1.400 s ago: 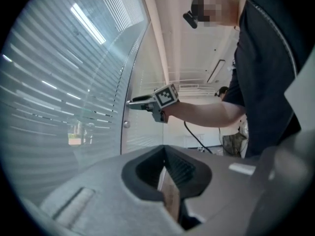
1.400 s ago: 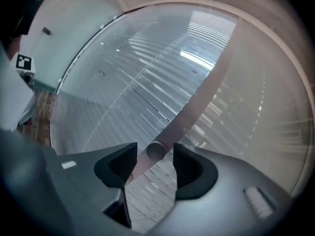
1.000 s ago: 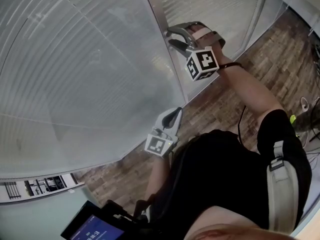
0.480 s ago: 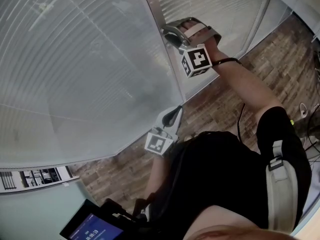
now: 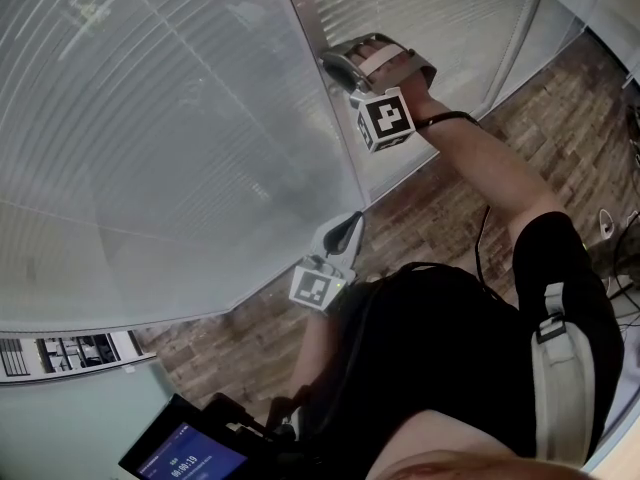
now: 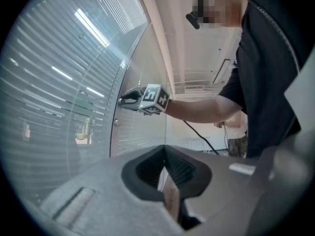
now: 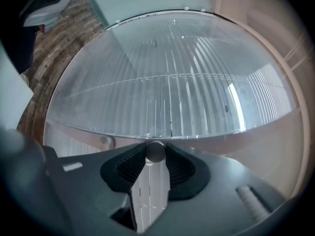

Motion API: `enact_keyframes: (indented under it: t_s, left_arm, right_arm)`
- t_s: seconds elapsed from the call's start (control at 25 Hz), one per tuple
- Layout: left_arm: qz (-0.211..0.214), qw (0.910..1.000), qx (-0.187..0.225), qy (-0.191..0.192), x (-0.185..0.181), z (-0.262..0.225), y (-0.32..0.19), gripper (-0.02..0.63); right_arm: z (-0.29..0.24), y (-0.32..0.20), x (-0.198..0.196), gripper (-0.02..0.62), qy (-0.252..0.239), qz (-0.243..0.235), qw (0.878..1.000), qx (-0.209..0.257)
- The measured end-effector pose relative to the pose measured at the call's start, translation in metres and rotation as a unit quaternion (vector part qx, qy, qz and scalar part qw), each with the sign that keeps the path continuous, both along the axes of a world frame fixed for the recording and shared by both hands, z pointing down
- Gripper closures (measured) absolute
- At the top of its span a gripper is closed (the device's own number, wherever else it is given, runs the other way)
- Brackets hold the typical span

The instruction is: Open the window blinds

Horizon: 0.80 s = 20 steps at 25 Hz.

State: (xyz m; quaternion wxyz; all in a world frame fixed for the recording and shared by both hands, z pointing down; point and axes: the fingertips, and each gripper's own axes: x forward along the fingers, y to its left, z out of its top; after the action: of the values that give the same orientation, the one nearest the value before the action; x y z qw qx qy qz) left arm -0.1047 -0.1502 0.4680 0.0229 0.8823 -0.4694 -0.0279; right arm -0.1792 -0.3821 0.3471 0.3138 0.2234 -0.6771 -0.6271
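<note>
The right gripper (image 7: 156, 157), jaws just closing, clasps the small round grey metal knob (image 7: 156, 150) straight ahead at its tips, on the pale window frame (image 7: 236, 141)

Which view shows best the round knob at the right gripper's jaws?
The right gripper view: the knob sits between the right gripper's jaws, which have just been closing on it. The head and left gripper views show that gripper from outside, knob hidden.

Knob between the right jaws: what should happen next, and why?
Probably roll the right gripper to twist the knob. Its jaws have just been closing and now pinch the knob, while the blinds look shut.
</note>
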Motion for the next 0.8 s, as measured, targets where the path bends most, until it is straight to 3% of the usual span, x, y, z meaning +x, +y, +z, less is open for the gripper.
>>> enact_keyframes:
  t_s: [0.2,0.4,0.8]
  left_arm:
    - [0.001,1.0,-0.003,-0.002,0.003,0.001,0.0,0.603]
    - [-0.004,0.9999,-0.009,-0.007,-0.001,0.003,0.0,0.603]
    - [-0.01,0.9997,-0.014,-0.015,-0.008,0.003,-0.001,0.603]
  right_arm:
    - [0.0,-0.004,-0.001,0.471,-0.012,0.003,1.0,-0.016]
    - [-0.003,-0.007,-0.005,0.471,-0.07,0.004,0.994,-0.083]
    - [-0.008,-0.013,-0.008,0.468,-0.196,0.024,0.953,-0.229]
